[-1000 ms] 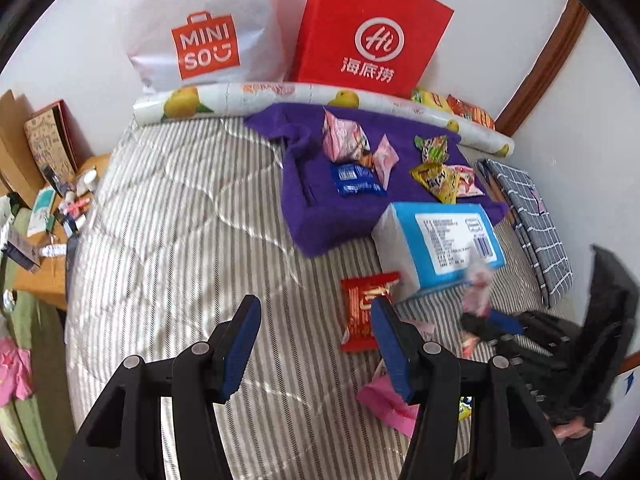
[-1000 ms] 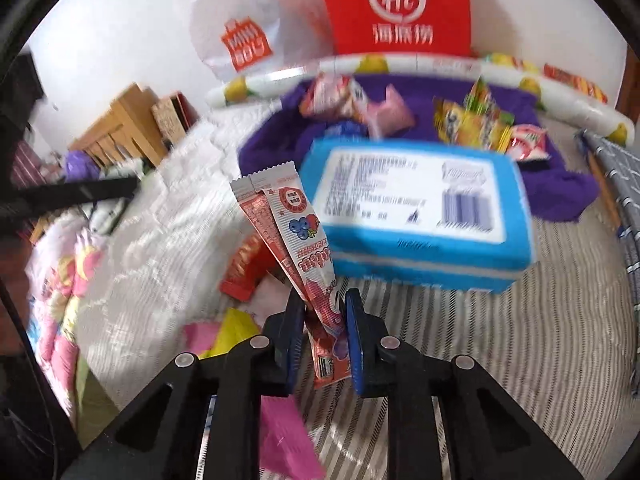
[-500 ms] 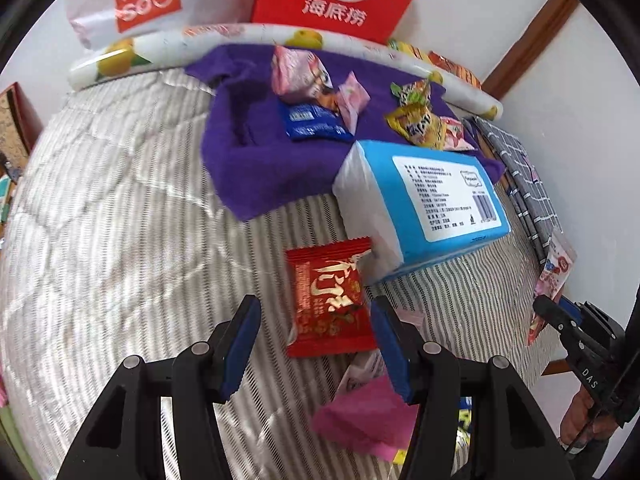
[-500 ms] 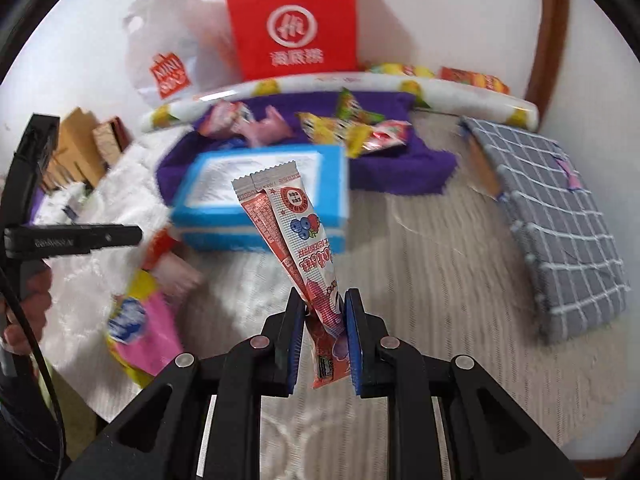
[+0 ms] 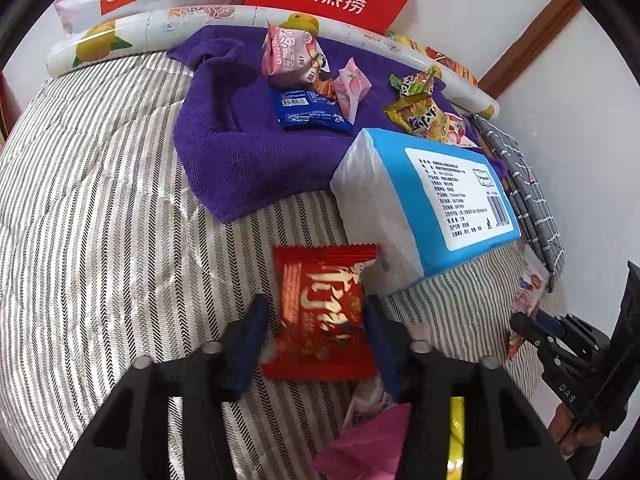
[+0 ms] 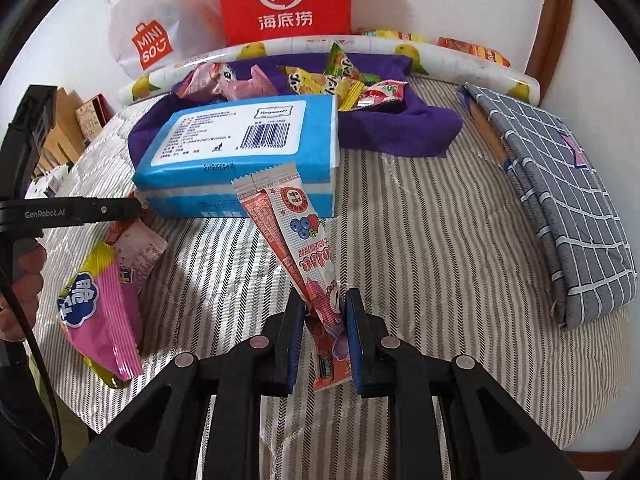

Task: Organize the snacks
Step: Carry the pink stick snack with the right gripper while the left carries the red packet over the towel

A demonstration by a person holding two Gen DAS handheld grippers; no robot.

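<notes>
- Red snack packet [image 5: 322, 312] lies just in front of the blue tissue pack [image 5: 432, 200], between the closing left gripper [image 5: 314, 320] jaws, untouched.
- Right gripper [image 6: 322, 320] is clamped on a berry stick sachet [image 6: 296, 236].

The left gripper [image 5: 314, 344] has dropped over the red snack packet [image 5: 320, 312], its fingers closing around it.

Both of your wrist cameras look steeply down along their fingers, close over the striped bed [image 5: 100, 220], and each view shares the blue tissue pack [image 5: 432, 204] [image 6: 240, 152], purple towel [image 5: 240, 160] and red bag [image 6: 284, 0].
</notes>
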